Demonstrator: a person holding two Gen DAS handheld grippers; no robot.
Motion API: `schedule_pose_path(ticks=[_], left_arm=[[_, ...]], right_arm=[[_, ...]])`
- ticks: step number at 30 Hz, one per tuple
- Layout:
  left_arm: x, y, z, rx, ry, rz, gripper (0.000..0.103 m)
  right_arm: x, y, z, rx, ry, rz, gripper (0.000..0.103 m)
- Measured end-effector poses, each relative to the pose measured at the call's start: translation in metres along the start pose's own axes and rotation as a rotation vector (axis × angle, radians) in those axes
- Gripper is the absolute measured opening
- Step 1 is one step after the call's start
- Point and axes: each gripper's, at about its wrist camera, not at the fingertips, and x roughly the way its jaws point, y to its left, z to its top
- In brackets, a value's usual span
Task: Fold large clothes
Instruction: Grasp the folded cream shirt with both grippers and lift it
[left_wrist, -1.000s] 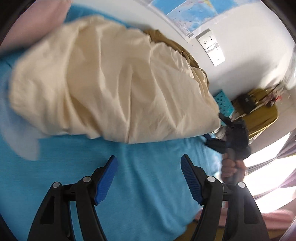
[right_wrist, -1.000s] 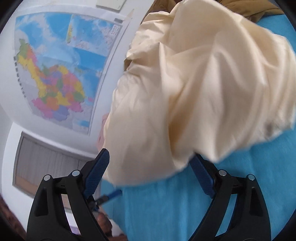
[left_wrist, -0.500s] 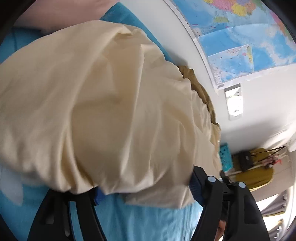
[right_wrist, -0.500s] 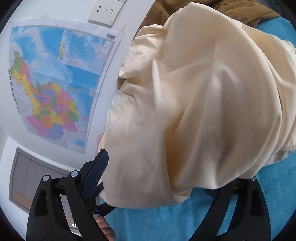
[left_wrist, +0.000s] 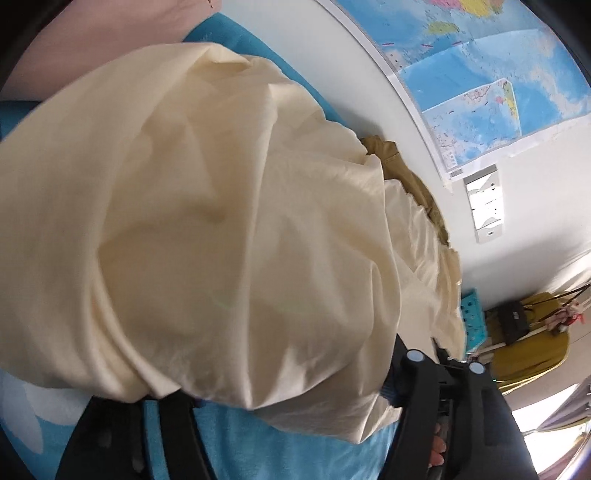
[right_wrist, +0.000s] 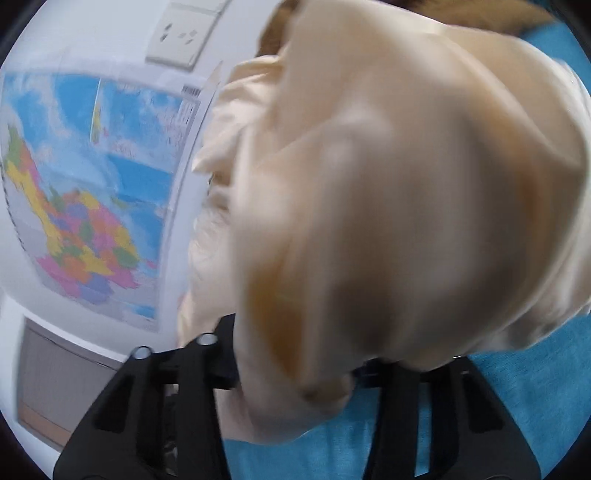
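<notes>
Since the earlier frames both grippers have pushed in under the cream garment, which now drapes over their fingers and fills most of each view. On the left gripper the cloth hides both blue pads; the black finger arms stand wide apart, yet whether anything is pinched cannot be told. The right gripper appears drawn in, its finger arms closer together with cream cloth bunched between them, but blur and the draped fabric hide the tips, so its grasp cannot be told either. Beneath the garment lies the blue bedsheet. Beyond it, a brown garment lies against the wall, touching the cream one. Farther off hang a map and a wall socket.
</notes>
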Motion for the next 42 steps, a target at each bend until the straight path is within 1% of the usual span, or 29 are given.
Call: schedule_pose_path(ticks=[1, 3, 4, 5, 6, 7, 8, 9, 10, 11, 13, 16, 19, 22, 25, 28, 31, 34, 37, 39, 42], left_arm=[[0.000, 0.000, 0.001, -0.008, 0.002, -0.019, 0.077], [0.003, -0.002, 0.003, -0.017, 0.005, -0.031, 0.084], [0.004, -0.004, 0.003, -0.008, 0.007, -0.026, 0.086], [0.006, -0.008, 0.004, -0.001, 0.006, -0.015, 0.086], [0.007, -0.010, 0.004, 0.005, 0.005, -0.003, 0.085], [0.008, -0.012, 0.005, 0.011, 0.005, 0.010, 0.075], [0.008, -0.013, 0.006, 0.026, 0.010, 0.036, 0.069], [0.009, -0.014, 0.008, 0.044, 0.022, 0.045, 0.060], [0.009, -0.015, 0.009, 0.051, 0.023, 0.042, 0.050], [0.007, -0.015, 0.011, 0.048, 0.023, 0.044, 0.044], [0.002, -0.022, 0.014, 0.077, 0.027, 0.040, 0.031], [-0.010, -0.038, 0.013, 0.154, 0.005, 0.066, 0.024], [-0.023, -0.054, 0.014, 0.204, -0.014, 0.048, 0.023], [-0.039, -0.070, 0.017, 0.256, -0.035, 0.015, 0.022], [-0.053, -0.090, 0.023, 0.311, -0.056, 0.004, 0.022], [-0.072, -0.108, 0.032, 0.363, -0.090, -0.011, 0.022], [-0.095, -0.128, 0.046, 0.415, -0.136, -0.027, 0.022], [-0.119, -0.140, 0.058, 0.453, -0.178, -0.034, 0.022], [-0.147, -0.147, 0.074, 0.488, -0.238, -0.022, 0.022], [-0.167, -0.150, 0.091, 0.498, -0.282, -0.002, 0.022], [-0.196, -0.146, 0.117, 0.497, -0.351, 0.036, 0.021]], right_arm=[[-0.001, -0.004, 0.002, 0.015, 0.007, 0.030, 0.042], [-0.001, -0.005, 0.002, 0.019, 0.008, 0.051, 0.045], [-0.001, -0.005, 0.003, 0.014, 0.012, 0.062, 0.050], [0.000, -0.003, 0.004, 0.009, 0.022, 0.079, 0.056], [0.001, -0.002, 0.006, 0.002, 0.040, 0.094, 0.060], [0.002, 0.000, 0.007, -0.006, 0.061, 0.105, 0.059], [0.002, 0.001, 0.008, -0.009, 0.064, 0.097, 0.041], [0.003, 0.002, 0.008, -0.024, 0.064, 0.088, 0.030], [0.003, 0.001, 0.008, -0.035, 0.064, 0.090, 0.022], [0.000, 0.000, 0.009, -0.030, 0.067, 0.113, 0.017], [-0.004, 0.005, 0.008, -0.064, 0.065, 0.117, 0.015], [-0.017, 0.027, 0.006, -0.143, 0.063, 0.149, 0.012], [-0.032, 0.046, 0.006, -0.199, 0.052, 0.183, 0.012], [-0.051, 0.071, 0.005, -0.271, 0.026, 0.207, 0.012], [-0.064, 0.090, 0.004, -0.314, 0.009, 0.236, 0.012], [-0.074, 0.113, 0.004, -0.366, -0.012, 0.274, 0.012], [-0.080, 0.140, 0.006, -0.403, -0.030, 0.331, 0.012], [-0.074, 0.165, 0.008, -0.444, -0.035, 0.370, 0.012], [-0.061, 0.197, 0.010, -0.494, -0.027, 0.425, 0.012], [-0.049, 0.217, 0.010, -0.519, -0.014, 0.460, 0.012], [-0.021, 0.249, 0.012, -0.557, 0.015, 0.511, 0.012]])
